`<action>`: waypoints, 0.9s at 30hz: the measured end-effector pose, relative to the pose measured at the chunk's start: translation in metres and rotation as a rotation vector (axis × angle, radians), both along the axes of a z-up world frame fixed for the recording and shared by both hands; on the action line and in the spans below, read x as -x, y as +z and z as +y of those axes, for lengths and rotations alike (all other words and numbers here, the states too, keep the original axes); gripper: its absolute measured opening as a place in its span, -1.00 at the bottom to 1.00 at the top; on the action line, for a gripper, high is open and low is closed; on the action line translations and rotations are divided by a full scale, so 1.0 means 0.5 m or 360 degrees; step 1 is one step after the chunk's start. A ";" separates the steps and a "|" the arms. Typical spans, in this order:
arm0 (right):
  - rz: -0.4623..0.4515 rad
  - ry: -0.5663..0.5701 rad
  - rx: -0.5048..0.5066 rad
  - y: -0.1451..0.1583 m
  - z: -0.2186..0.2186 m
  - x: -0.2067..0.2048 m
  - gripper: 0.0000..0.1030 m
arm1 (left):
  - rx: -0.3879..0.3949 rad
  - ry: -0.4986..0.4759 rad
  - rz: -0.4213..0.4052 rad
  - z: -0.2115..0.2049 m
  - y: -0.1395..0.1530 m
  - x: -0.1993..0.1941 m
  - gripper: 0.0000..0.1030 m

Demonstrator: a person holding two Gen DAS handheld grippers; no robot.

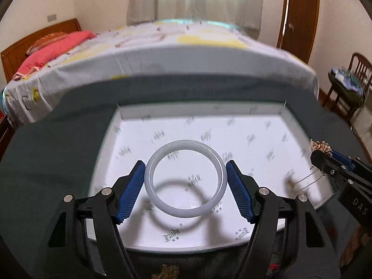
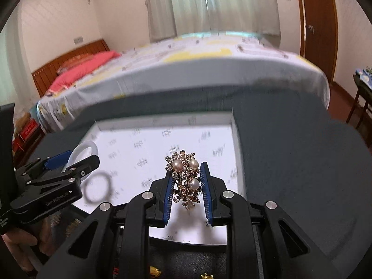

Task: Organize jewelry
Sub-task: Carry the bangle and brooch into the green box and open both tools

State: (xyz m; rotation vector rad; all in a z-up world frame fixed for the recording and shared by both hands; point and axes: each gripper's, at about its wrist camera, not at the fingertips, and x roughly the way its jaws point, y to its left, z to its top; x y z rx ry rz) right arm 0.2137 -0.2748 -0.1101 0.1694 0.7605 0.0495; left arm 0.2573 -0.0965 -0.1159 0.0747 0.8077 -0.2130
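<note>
Carrying both pieces over the white box lid [image 1: 130, 121] is the step judged in hand, with set-down next. The left gripper [image 1: 185, 187] is clamped across the outside of a pale jade-like bangle [image 1: 186, 211], blue pads [image 1: 130, 191] pressed to opposite sides; the bangle is held off the printed white floor, its dark ring shadow seen below it. The right gripper [image 2: 187, 189] is closed on a gold pearl-and-rhinestone brooch [image 2: 186, 179], held above the same lid, near its right wall. A thin chain [image 1: 307, 179] is seen hanging below the brooch in the left view. For a clean placement, the bangle should be lowered flat until it touches the floor before the jaws are opened, since it could roll or chip if dropped. The brooch should be set well apart from the bangle, with the chain laid down first so it is not snagged on the pads. More gold pieces [image 2: 155, 271] are glimpsed on the dark surface [image 2: 290, 162] at the near edge, so the task is judged partly done.
</note>
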 end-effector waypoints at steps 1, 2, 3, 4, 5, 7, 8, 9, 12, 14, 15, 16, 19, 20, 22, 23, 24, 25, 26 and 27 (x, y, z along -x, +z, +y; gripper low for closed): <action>0.0028 0.0000 0.0002 -0.013 0.000 -0.005 -0.55 | -0.0008 -0.0003 0.0019 -0.001 -0.011 -0.003 0.35; 0.0052 -0.0001 0.0006 -0.024 0.000 -0.007 -0.55 | -0.0016 -0.0005 0.0046 -0.003 -0.023 -0.007 0.35; 0.0074 -0.0001 0.0007 -0.033 0.001 -0.008 -0.55 | -0.0017 -0.0005 0.0063 0.001 -0.031 -0.010 0.35; 0.0089 -0.0001 0.0008 -0.038 -0.001 -0.010 -0.55 | -0.0017 -0.0005 0.0086 0.001 -0.040 -0.015 0.35; 0.0106 -0.0002 0.0018 -0.044 -0.001 -0.012 -0.55 | -0.0016 -0.0007 0.0106 0.002 -0.047 -0.019 0.35; 0.0130 0.0000 0.0038 -0.052 -0.001 -0.016 -0.55 | -0.0018 -0.0012 0.0132 0.005 -0.057 -0.023 0.35; 0.0128 0.0000 0.0070 -0.052 0.003 -0.016 -0.55 | -0.0021 -0.0014 0.0143 0.006 -0.062 -0.024 0.35; 0.0131 0.0004 0.0080 -0.052 0.005 -0.017 -0.55 | -0.0021 -0.0013 0.0153 0.007 -0.066 -0.025 0.35; 0.0130 0.0000 0.0073 -0.054 0.003 -0.020 -0.52 | -0.0013 -0.0007 0.0168 0.008 -0.075 -0.026 0.35; 0.0135 0.0002 0.0057 -0.055 0.000 -0.023 -0.33 | -0.0027 -0.0015 0.0149 0.004 -0.074 -0.024 0.38; 0.0130 0.0002 0.0057 -0.055 0.000 -0.023 -0.24 | -0.0032 -0.0019 0.0146 0.001 -0.073 -0.023 0.40; 0.0117 0.0001 0.0066 -0.053 0.002 -0.021 -0.13 | -0.0035 -0.0028 0.0138 -0.001 -0.072 -0.021 0.47; 0.0114 -0.0001 0.0053 -0.049 0.000 -0.016 -0.08 | -0.0038 -0.0040 0.0099 -0.003 -0.061 -0.013 0.53; 0.0108 -0.0004 0.0050 -0.045 0.000 -0.012 -0.08 | -0.0039 -0.0042 0.0086 -0.002 -0.056 -0.009 0.55; 0.0092 -0.0007 0.0041 -0.034 0.001 0.000 -0.08 | -0.0034 -0.0040 0.0065 0.003 -0.046 0.001 0.59; 0.0084 -0.0005 0.0038 -0.028 0.002 0.009 -0.08 | -0.0025 -0.0036 0.0060 0.007 -0.040 0.008 0.60; 0.0075 -0.0001 0.0038 -0.021 0.005 0.021 -0.08 | -0.0018 -0.0032 0.0058 0.009 -0.036 0.013 0.61; 0.0067 0.0003 0.0041 -0.016 0.009 0.029 -0.08 | -0.0011 -0.0027 0.0055 0.015 -0.031 0.023 0.61; 0.0058 0.0009 0.0044 -0.010 0.013 0.043 -0.08 | -0.0008 -0.0020 0.0047 0.021 -0.025 0.036 0.61; 0.0051 0.0011 0.0042 -0.006 0.016 0.057 -0.08 | -0.0009 -0.0011 0.0038 0.028 -0.019 0.050 0.61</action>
